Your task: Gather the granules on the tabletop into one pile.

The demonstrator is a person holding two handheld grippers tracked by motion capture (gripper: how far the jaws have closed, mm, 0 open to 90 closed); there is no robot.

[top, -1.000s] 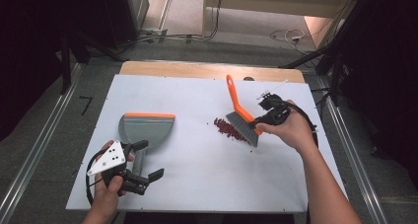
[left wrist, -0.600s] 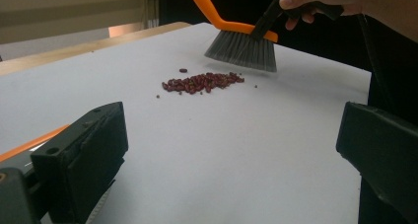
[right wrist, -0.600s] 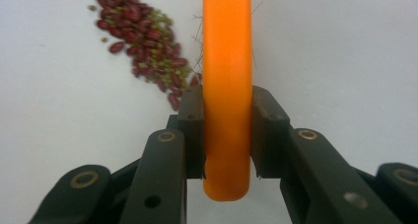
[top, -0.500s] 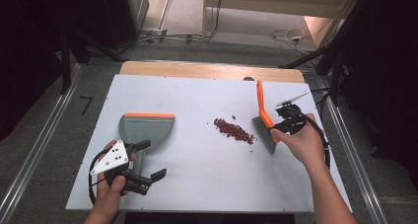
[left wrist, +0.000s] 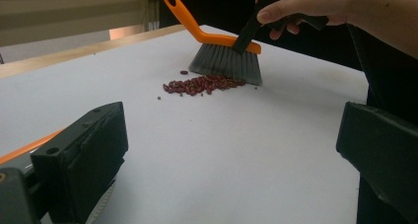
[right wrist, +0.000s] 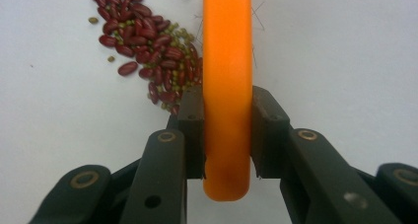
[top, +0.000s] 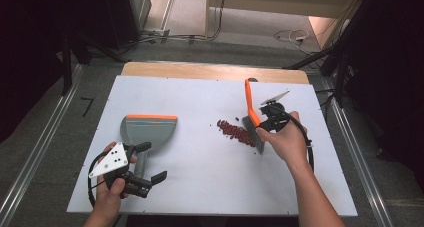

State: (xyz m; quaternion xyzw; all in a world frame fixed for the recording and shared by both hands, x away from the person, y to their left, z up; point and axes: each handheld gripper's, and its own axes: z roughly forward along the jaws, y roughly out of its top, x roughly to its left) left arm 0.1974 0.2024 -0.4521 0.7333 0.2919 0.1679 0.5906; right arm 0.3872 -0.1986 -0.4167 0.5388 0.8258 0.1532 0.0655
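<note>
High view overhead, gripper views close, sharing beans (top: 235, 132)

Left gripper (top: 150, 163) low, jaws apart, right gripper (top: 260, 123) clamped shut

In the right gripper view the orange plastic brush back (right wrist: 227, 86) is cut off at the top edge, its grey bristles are hidden beneath it, and part of the scattered red beans (right wrist: 148, 51) is probably covered.
</note>
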